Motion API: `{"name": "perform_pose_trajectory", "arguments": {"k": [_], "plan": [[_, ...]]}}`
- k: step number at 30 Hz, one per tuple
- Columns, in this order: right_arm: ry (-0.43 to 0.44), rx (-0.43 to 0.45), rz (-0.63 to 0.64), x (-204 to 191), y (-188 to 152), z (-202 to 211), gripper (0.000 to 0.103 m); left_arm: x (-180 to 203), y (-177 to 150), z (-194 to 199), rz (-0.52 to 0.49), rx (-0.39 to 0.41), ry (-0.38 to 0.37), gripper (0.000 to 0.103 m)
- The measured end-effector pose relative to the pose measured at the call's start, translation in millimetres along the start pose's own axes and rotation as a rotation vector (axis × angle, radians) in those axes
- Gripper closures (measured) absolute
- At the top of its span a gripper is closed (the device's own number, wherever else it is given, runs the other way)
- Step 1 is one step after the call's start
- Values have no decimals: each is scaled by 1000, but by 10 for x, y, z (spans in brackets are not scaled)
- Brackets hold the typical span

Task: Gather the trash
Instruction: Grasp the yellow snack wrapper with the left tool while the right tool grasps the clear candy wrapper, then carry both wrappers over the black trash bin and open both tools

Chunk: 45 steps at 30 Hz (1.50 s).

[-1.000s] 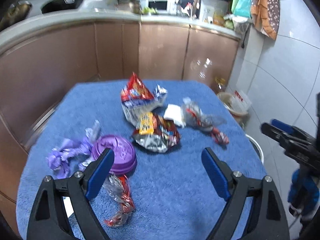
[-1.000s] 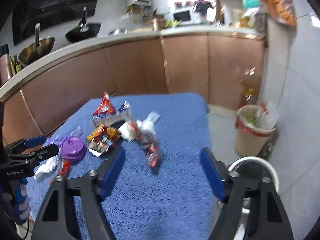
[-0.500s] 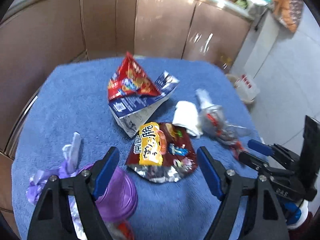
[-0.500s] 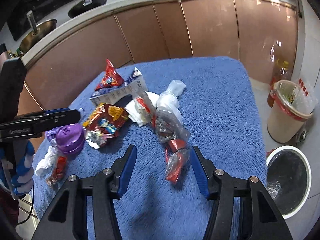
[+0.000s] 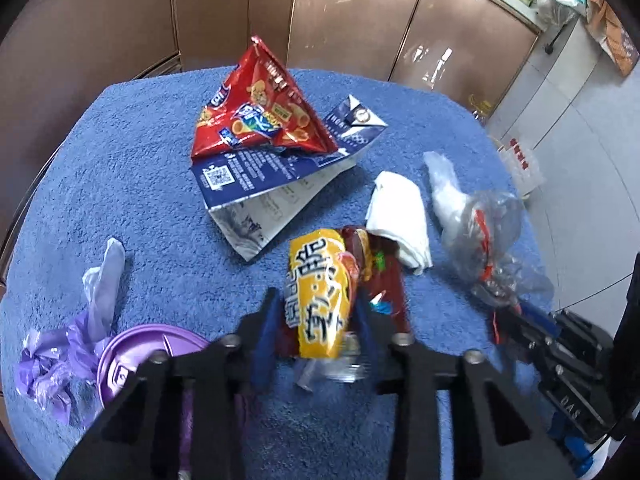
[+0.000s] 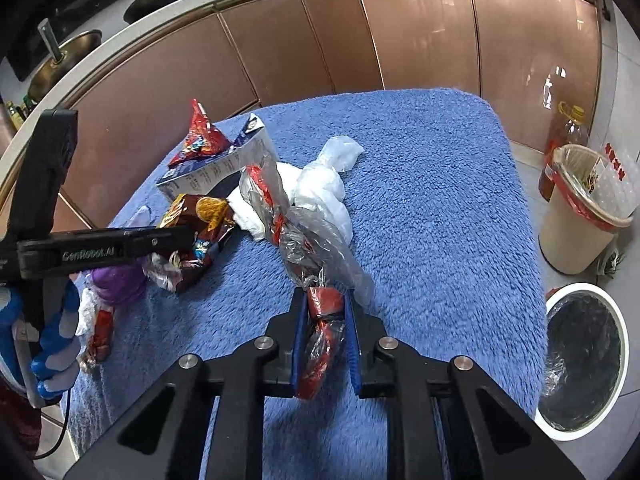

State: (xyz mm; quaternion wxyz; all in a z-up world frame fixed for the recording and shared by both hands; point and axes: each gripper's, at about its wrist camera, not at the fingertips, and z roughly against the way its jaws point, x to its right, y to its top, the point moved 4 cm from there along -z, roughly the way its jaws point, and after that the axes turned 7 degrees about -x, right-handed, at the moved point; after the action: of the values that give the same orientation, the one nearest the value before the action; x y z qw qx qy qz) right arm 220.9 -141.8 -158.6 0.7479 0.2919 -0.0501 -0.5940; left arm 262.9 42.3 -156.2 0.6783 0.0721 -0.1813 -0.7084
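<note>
Trash lies on a blue towel-covered table [image 5: 120, 152]. My left gripper [image 5: 316, 312] is shut on a yellow and dark red snack wrapper [image 5: 320, 284], also seen in the right wrist view [image 6: 200, 224]. My right gripper [image 6: 324, 312] is shut on the red end of a clear and red plastic wrapper [image 6: 308, 240], which shows in the left wrist view [image 5: 488, 240] too. A red snack bag [image 5: 256, 108] leans on a flattened blue and white carton [image 5: 272, 184]. A white tissue [image 5: 400, 216] lies between the two held wrappers.
A purple lid [image 5: 132, 356] and crumpled purple plastic [image 5: 68, 356] lie at the table's left. Another red wrapper [image 6: 100, 332] lies near them. On the floor to the right stand a black-lined white bin [image 6: 580, 360], a tan bin [image 6: 580, 216] and an oil bottle [image 6: 564, 132]. Brown cabinets run behind.
Both grippers moved forward and down and closed: the left on the yellow and red snack wrapper, the right on the clear and red plastic wrapper.
</note>
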Motion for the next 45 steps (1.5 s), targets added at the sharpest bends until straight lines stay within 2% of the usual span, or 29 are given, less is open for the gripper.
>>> {"name": "perform_pose_trajectory", "arguments": {"k": [3, 8, 13, 17, 22, 28, 33, 36, 41, 43, 45], "plan": [[17, 16, 15, -49, -65, 128, 87, 18, -57, 102, 7, 19, 0, 88], [42, 62, 25, -115, -224, 441, 87, 65, -172, 398, 6, 74, 20, 90], [21, 113, -37, 96, -392, 744, 87, 237, -290, 736, -17, 127, -15, 90], [-43, 150, -124, 485, -567, 1014, 87, 696, -291, 830, -94, 143, -53, 90], [-166, 166, -259, 1164, -830, 1252, 87, 1534, -198, 727, -220, 124, -115, 90], [-299, 132, -378, 1917, -1057, 1220, 87, 2739, -91, 308, -375, 56, -169, 90], [-352, 82, -439, 2446, -1106, 981, 86, 3439, -5, -245, -441, -31, -156, 90], [-377, 55, -465, 2662, -1090, 792, 86, 3696, 91, -678, -444, -88, -132, 88], [-397, 14, -498, 3012, -1095, 528, 83, 3944, 167, -1156, -441, -151, -121, 85], [-392, -7, -508, 3136, -1110, 421, 81, 4034, 163, -1300, -448, -167, -105, 76], [-408, -25, -511, 3222, -1110, 334, 69, 4070, 130, -1370, -455, -179, -105, 63]]}}
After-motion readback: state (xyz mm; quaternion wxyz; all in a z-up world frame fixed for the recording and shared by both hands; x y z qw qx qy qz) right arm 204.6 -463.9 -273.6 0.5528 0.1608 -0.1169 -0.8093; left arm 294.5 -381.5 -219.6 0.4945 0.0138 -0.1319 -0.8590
